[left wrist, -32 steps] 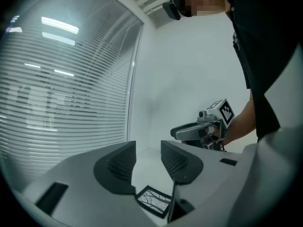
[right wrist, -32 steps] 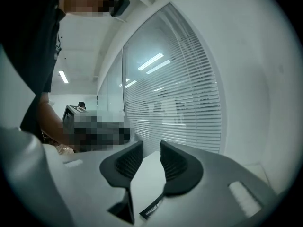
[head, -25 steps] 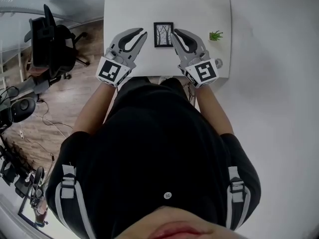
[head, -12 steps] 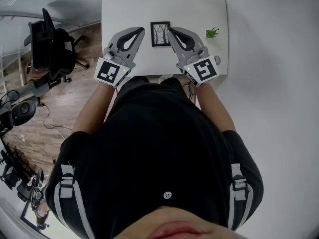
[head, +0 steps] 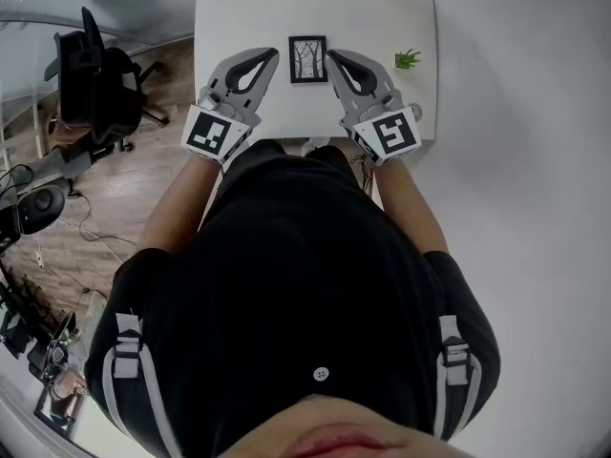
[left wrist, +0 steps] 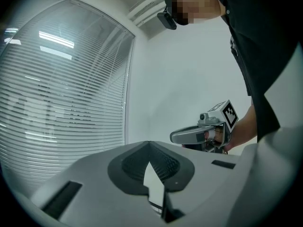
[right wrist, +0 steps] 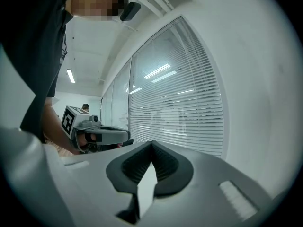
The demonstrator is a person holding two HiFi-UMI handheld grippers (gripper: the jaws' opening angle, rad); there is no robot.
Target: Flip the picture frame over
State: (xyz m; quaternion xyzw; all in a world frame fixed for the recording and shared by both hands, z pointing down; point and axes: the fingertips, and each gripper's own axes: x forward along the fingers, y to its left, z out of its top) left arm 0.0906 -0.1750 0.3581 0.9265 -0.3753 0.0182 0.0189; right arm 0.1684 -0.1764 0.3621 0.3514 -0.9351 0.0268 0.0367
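My own torso fills the lower head view and cuts off the near edge of the white table (head: 229, 8). It also covers my forearms behind the marker cubes. The picture frame (head: 307, 60) lies flat on the table in the gap between my two gripper tips, touched by neither. It is face up, with a black border round a pale print of bare trees, though the print is too small to read in detail. Its long axis runs away from me toward the far edge of the table. My left gripper (head: 274, 55) has its jaws closed on nothing, tips just left of the frame. My right gripper (head: 331, 56) is likewise closed and empty, just right of it. Only the head view shows the frame. Each gripper view looks level across the table, shows its ribbed pads meeting at the tip, and catches the opposite gripper side-on in front of window blinds (right wrist: 189, 108). Only the head view shows the small green plant (head: 408, 60) toward the table's right edge and the black office chair (head: 95, 74) on the wood floor to the left.
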